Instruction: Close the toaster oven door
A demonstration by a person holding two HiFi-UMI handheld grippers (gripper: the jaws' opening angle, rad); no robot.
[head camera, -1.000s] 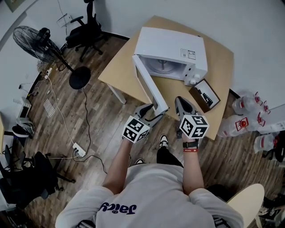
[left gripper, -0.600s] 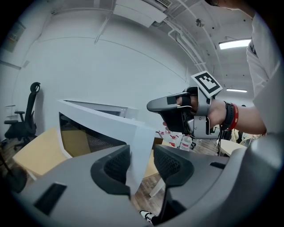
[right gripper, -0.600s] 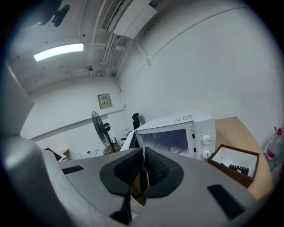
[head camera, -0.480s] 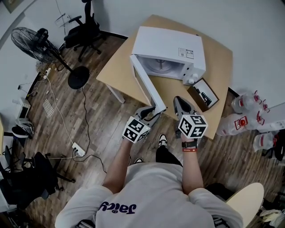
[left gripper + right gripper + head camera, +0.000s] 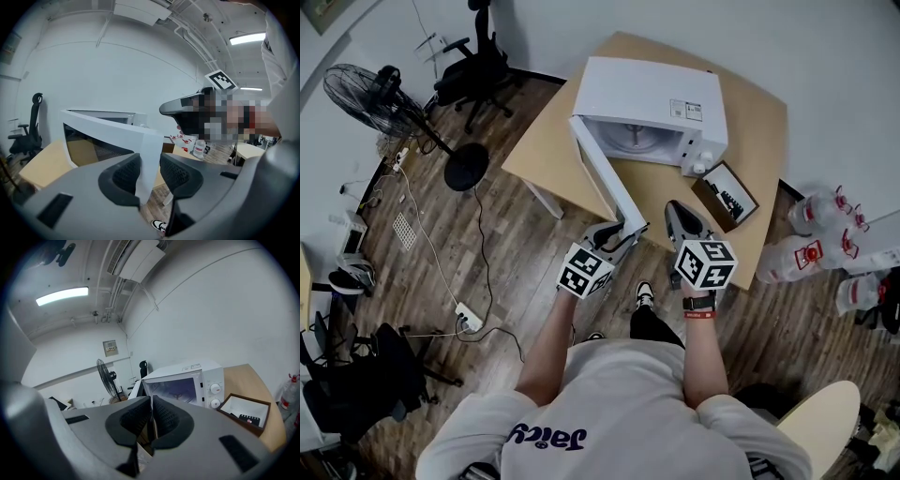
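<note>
The left gripper (image 5: 621, 232) sits at the lower centre of the head view, at the free edge of the door (image 5: 605, 183). In the left gripper view its jaws stand partly apart with that white edge between them, and the pads appear to bear on both faces, so the door is judged to be gripped.

The door is hinged at the left side of the toaster oven (image 5: 656, 98) and stands wide open, angled out over the counter (image 5: 548, 141) toward the person. The cavity is fully exposed.

The right gripper (image 5: 677, 214) hovers just right of the door edge. Its jaws are almost together and hold nothing.

Task status: the grasp is made, but closing has barely begun. Nearly the whole swing back to the oven front is left to do.
</note>
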